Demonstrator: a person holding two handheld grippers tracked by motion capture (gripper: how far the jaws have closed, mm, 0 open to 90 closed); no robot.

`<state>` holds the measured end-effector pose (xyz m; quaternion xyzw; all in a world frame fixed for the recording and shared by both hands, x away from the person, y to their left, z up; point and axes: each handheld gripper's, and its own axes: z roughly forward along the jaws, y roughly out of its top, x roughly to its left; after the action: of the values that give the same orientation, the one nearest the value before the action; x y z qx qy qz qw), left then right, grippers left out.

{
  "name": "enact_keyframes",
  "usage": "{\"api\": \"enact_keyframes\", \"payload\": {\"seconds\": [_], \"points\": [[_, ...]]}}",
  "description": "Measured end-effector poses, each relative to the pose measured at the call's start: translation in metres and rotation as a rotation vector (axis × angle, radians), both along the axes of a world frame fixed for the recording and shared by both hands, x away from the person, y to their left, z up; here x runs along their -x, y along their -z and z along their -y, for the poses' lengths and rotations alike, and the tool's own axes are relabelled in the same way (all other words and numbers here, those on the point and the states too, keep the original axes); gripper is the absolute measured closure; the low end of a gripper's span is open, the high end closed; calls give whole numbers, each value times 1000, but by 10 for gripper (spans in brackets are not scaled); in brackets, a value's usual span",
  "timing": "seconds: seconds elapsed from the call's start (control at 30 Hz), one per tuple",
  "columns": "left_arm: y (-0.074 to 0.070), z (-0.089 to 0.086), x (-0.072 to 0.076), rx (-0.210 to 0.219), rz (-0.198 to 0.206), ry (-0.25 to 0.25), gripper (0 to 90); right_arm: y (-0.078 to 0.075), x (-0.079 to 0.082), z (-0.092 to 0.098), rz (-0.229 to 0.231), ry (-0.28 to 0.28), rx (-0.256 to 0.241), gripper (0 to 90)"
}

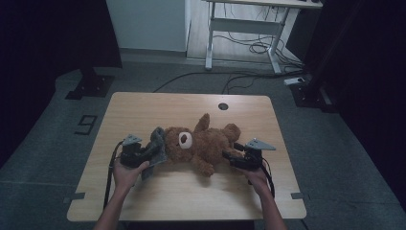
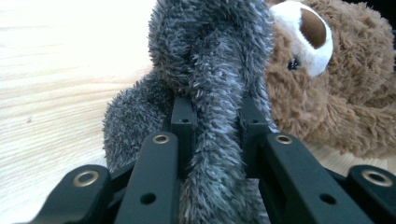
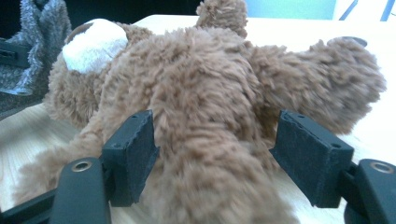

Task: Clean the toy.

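A brown teddy bear (image 1: 203,141) lies on its back in the middle of the wooden table (image 1: 143,108), head to the left. A grey fuzzy cloth (image 1: 157,146) sits against its head. My left gripper (image 1: 146,153) is shut on that cloth; in the left gripper view the jaws (image 2: 217,121) pinch a fold of the grey cloth (image 2: 210,60), with the bear's face (image 2: 317,70) just behind. My right gripper (image 1: 230,155) is at the bear's lower body. Its jaws (image 3: 215,144) stand open on either side of a furry leg (image 3: 210,163), the left pad (image 3: 133,149) touching fur.
A round cable hole (image 1: 223,106) is in the table's far edge. Beyond the table are a white desk frame (image 1: 244,28) with loose cables (image 1: 258,48) on the floor and dark stands (image 1: 91,81) at both sides. Bare tabletop lies in front of the bear.
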<state>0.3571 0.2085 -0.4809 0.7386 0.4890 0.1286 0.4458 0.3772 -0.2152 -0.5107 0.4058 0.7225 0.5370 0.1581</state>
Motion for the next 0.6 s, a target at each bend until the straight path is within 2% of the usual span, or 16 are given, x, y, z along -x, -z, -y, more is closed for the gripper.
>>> {"api": "enact_keyframes", "payload": {"seconds": [0.2,0.33,0.6], "points": [[0,-11,13,-29,10,-14,730,3,8,12,-18,0,-18,269],[2,-17,22,-39,20,-18,730,6,15,18,-7,6,-29,268],[8,-33,35,-53,9,-48,731,12,26,17,0,-9,-15,268]]}}
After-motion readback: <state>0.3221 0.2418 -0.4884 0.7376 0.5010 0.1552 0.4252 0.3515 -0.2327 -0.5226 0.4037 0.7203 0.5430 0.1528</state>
